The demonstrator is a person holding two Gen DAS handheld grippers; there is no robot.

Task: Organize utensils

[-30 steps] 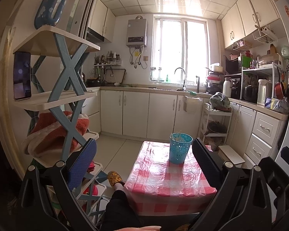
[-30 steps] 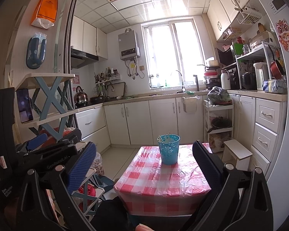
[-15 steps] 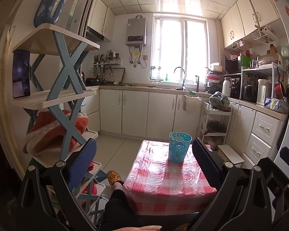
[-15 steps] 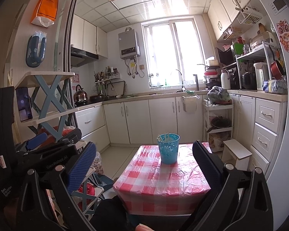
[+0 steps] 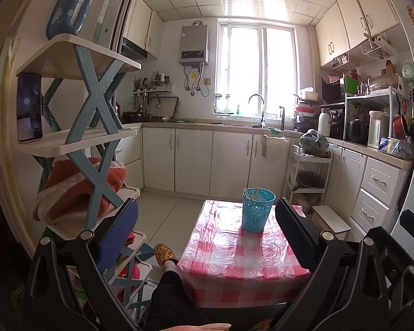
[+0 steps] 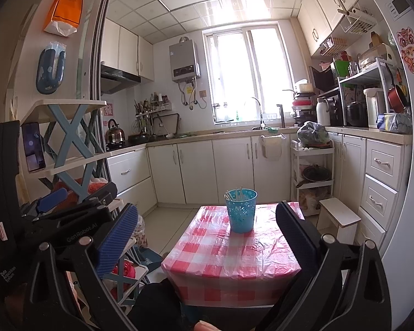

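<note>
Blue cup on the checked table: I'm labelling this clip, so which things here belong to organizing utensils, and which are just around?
Part of the job:
- blue cup on the table
- thin utensils standing in it
- left gripper and right gripper, both open and empty

Just around:
- shelf rack
- phone
- kettle
- white stool

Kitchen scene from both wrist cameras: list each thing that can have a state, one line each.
Left gripper: open, empty, held short of the table.
Right gripper: open, empty.
Turquoise perforated plastic cup: upright on the table, thin sticks standing inside.
Red-and-white checked plastic tablecloth: spread over the table, wrinkled.
Dark phone on the blue X-frame shelf: propped upright, screen lit.
White lower cabinet doors: shut.
Chrome sink tap: no water visible.
</note>
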